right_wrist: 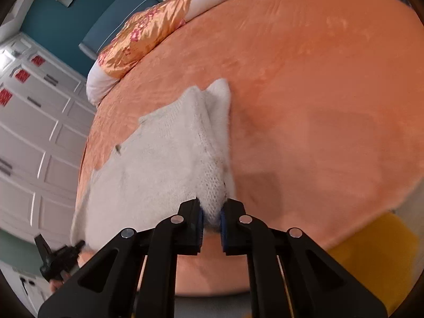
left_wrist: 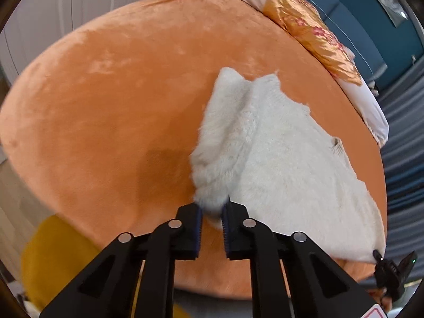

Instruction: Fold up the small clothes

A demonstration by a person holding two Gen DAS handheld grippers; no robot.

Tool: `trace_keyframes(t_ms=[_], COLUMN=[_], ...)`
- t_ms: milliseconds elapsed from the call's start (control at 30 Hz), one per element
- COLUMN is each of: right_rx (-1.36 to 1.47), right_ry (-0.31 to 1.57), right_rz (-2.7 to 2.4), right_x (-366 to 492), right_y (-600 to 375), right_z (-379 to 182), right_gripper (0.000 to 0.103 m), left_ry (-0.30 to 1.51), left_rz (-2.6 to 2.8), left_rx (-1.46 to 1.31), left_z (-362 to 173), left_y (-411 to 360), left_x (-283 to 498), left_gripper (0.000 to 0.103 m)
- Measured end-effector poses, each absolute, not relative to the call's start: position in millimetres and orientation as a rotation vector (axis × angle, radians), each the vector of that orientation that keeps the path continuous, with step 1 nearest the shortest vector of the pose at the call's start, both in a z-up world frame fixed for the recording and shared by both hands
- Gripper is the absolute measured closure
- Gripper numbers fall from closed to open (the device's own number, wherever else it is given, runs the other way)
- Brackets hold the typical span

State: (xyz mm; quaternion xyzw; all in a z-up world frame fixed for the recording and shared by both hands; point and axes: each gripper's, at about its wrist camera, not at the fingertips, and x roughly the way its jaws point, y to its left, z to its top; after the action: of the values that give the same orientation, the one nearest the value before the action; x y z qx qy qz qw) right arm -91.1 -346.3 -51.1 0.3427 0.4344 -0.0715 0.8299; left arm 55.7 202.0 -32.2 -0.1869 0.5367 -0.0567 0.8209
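A white fuzzy knit sweater point(left_wrist: 278, 159) lies spread on an orange plush bedspread point(left_wrist: 119, 92). My left gripper point(left_wrist: 213, 209) is shut on a bunched edge of the sweater, and fluff bulges out between its blue pads. In the right wrist view the same sweater point(right_wrist: 164, 164) stretches off to the left, and my right gripper point(right_wrist: 212, 206) is shut on another bunched part of its edge. Both pinched parts are lifted slightly off the bedspread point(right_wrist: 318, 92). Each view catches the other gripper's black frame point(left_wrist: 392, 273) point(right_wrist: 58, 259) at the sweater's near corner.
An orange satin pillow point(left_wrist: 312, 31) point(right_wrist: 145, 31) lies on white bedding at the head of the bed, against a teal headboard point(right_wrist: 119, 8). White panelled wardrobe doors point(right_wrist: 31, 132) stand beside the bed. A yellow object point(left_wrist: 53, 251) point(right_wrist: 376, 251) sits below the bed's near edge.
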Motion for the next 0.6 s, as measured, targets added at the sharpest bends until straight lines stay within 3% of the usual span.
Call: trace_keyframes(t_ms=[133,233,333,400,433,467,533,600], right_rx=[0.659,0.632,0.567,0.505,0.474,0.463,0.450,0.454], right_ry=[1.065,1.111,1.052,1.001,0.950,0.927,0.899,0.901], right_rz=[-0.170,-0.180,-0.211,-0.239,-0.241,-0.237,-0.220,-0.200], right_x=[-120.0,-121.4,-113.2,-109.1,-101.8,-98.4,-69.3,-38.8], right_y=[-340.2,-329.8,-326.4,-328.2,-330.0,-333.2,-338.2,-343.4], right_z=[-78.8,-94.2,-65.1,-42.9,-27.5,-24.0,-14.8,-21.1], right_gripper=[0.094,0.090,0.080,0.067,0.055,0.048,0.046,0.044], left_ry=[1.231,1.286,1.253,1.139,1.083,1.026,0.964,0.934], left_rz=[-0.120,-0.093,-0.105,-0.115,-0.127,-0.132,-0.148,-0.173], left_rx=[-0.364,-0.270,-0.314,-0.307,-0.300,-0.282,-0.271,-0.259], left_z=[-51.1,-73.2,-55.2,-18.8,-2.6,15.3,30.9,32.5], left_y=[214.5,202.5,202.4,203.6,202.6,199.1,192.0,175.4], left_x=[20.3,-2.6,-10.8,-11.8,-7.9,1.0,20.9,53.8], left_gripper=[0.095,0.103,0.103,0.101,0.091,0.063,0.034,0.033])
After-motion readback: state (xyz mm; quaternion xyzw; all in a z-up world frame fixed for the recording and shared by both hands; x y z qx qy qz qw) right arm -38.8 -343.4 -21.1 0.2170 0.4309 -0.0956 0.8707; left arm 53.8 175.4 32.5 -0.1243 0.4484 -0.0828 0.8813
